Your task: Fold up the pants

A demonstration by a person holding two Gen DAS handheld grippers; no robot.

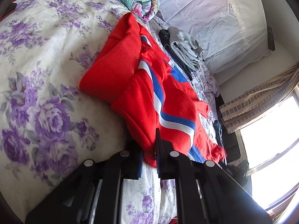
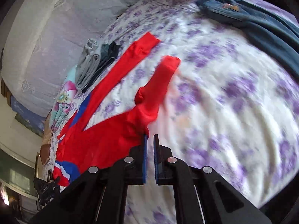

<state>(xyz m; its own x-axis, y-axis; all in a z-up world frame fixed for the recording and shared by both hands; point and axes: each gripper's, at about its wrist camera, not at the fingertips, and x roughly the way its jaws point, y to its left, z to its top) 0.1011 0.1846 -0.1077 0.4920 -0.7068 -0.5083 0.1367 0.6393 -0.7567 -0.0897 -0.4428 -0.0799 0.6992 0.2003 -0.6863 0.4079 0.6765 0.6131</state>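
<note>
Red pants [image 1: 142, 93] with blue and white side stripes lie crumpled on the floral bedspread [image 1: 46, 74]. My left gripper [image 1: 146, 138] is shut on their near edge, with red cloth pinched between the pads. In the right wrist view the red pants [image 2: 104, 140] spread to the left, both legs pointing away, one leg [image 2: 162, 74] bunched and twisted. My right gripper [image 2: 150, 136] has its jaws almost together, and only a thin slit of bedspread [image 2: 224, 112] shows between the blue pads. The red cloth ends right at its left fingertip [image 2: 145, 140]; I see none between the pads.
Folded grey clothes [image 1: 186, 50] [image 2: 87, 63] and dark ones [image 2: 108, 56] sit beside the pants, near a pale lace-covered pillow [image 1: 214, 18]. A rolled floral quilt [image 1: 138, 1] lies further along the bed. Blue jeans [image 2: 261, 24] lie at the far right. A bright window [image 1: 271, 140] is at the right.
</note>
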